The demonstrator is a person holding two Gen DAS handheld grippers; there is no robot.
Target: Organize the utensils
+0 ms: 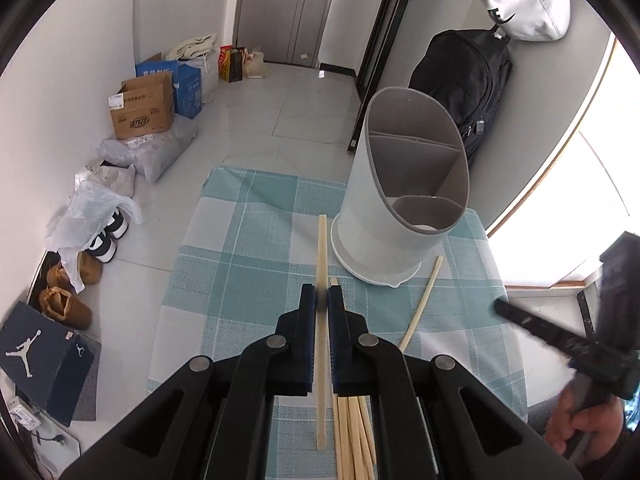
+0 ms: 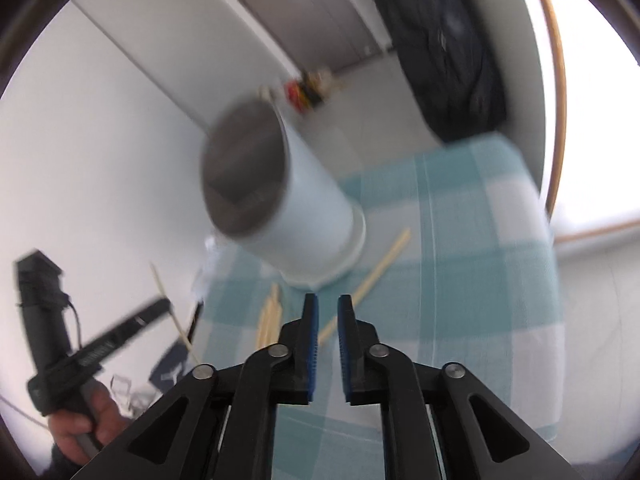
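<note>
Currently the left gripper (image 1: 322, 300) is clamped on one chopstick (image 1: 322, 240) for loading into the holder (image 1: 400, 200) at 1 o'clock; the right gripper (image 2: 327, 306), jaws slightly apart and empty, must next descend onto the loose chopstick (image 2: 376, 272).

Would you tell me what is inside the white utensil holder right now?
The utensil holder shows only grey dividers forming empty-looking compartments and a pale bottom in the front one; no chopsticks. The back compartments' floors are hidden by the dividers.

- The utensil holder (image 1: 400, 184) stands tall at the far right of the bench (image 1: 248, 248), blocking that side.
- Loose chopsticks (image 1: 354, 436) lie near, one chopstick (image 1: 424, 304) slanting beside the holder's base.
- The bench's left half lies bare and open.
</note>
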